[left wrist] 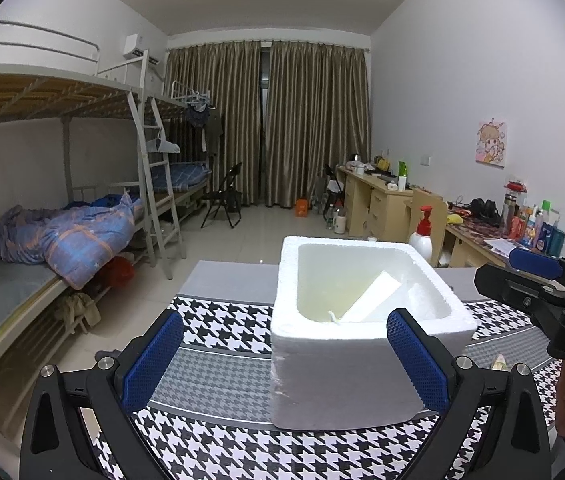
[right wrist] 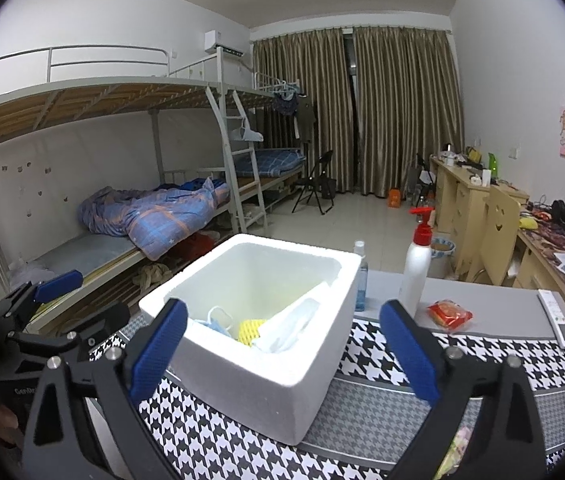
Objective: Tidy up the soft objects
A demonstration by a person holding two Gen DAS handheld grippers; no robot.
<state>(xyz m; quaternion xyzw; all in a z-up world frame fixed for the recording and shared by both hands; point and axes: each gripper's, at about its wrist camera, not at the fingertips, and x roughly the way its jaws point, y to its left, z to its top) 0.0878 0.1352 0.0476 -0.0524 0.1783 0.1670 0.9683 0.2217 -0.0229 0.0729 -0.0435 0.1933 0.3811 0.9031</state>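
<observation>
**Foam box on the houndstooth cloth, both grippers empty**

Left to right, as I see it from my two wrist cameras:

1. Left gripper (left wrist: 284,354) — blue pads spread wide, nothing between them; it hangs over the near edge of the cloth, just left of the box.
2. Houndstooth cloth (right wrist: 366,356) — black and white, laid flat over the grey table (right wrist: 494,304).
3. White foam box (right wrist: 242,376) — upright on the cloth, open at the top. Inside I see a blue face mask (right wrist: 214,322), a yellow foam net (right wrist: 251,330) and a white plastic bag (right wrist: 288,330), all lying against the near wall.
4. Right gripper (right wrist: 280,354) — jaws spread wide and empty, in front of the box.
5. Blue-liquid bottle (right wrist: 360,280) — just behind the box.
6. White pump bottle (right wrist: 416,268) — red top, upright.
7. Red packet (right wrist: 449,314) — flat on the table.
8. White remote (right wrist: 556,318) — by the right edge.
</observation>
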